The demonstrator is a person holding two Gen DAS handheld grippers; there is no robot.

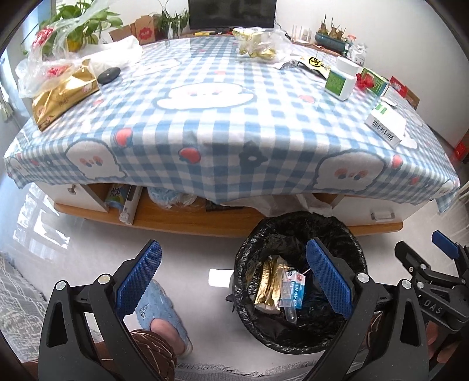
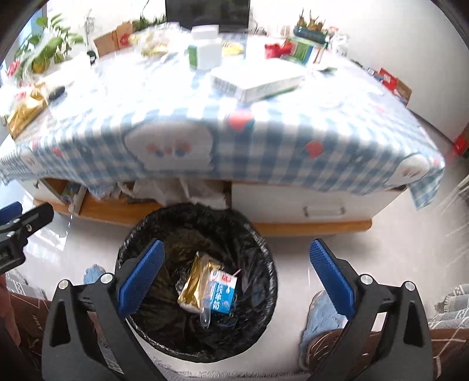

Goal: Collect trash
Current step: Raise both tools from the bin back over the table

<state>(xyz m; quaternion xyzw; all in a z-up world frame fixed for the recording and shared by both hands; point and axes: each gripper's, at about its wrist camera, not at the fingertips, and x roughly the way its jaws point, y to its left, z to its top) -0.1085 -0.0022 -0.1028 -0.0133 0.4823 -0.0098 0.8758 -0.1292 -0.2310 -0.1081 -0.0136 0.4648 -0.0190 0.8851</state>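
Note:
A black-lined trash bin [image 1: 299,228] stands on the floor before the table; it also shows in the right wrist view [image 2: 199,217]. Inside lie a gold wrapper [image 2: 196,278], a blue-and-white milk carton [image 2: 222,291] and a clear plastic piece [image 2: 205,315]. My left gripper [image 1: 234,269] is open and empty, its right finger over the bin. My right gripper [image 2: 237,272] is open and empty above the bin. On the table lie a gold bag [image 1: 58,93], crumpled yellow wrappers [image 1: 258,41], a white bottle [image 1: 341,77] and a white box [image 1: 385,124].
The table has a blue checked cloth [image 1: 205,117] that hangs over its front edge. A monitor [image 1: 231,13], plants [image 1: 79,26] and cardboard boxes [image 1: 140,30] stand at the back. My slippered feet [image 1: 158,307] are on the floor beside the bin. A grey rug [image 1: 17,290] lies left.

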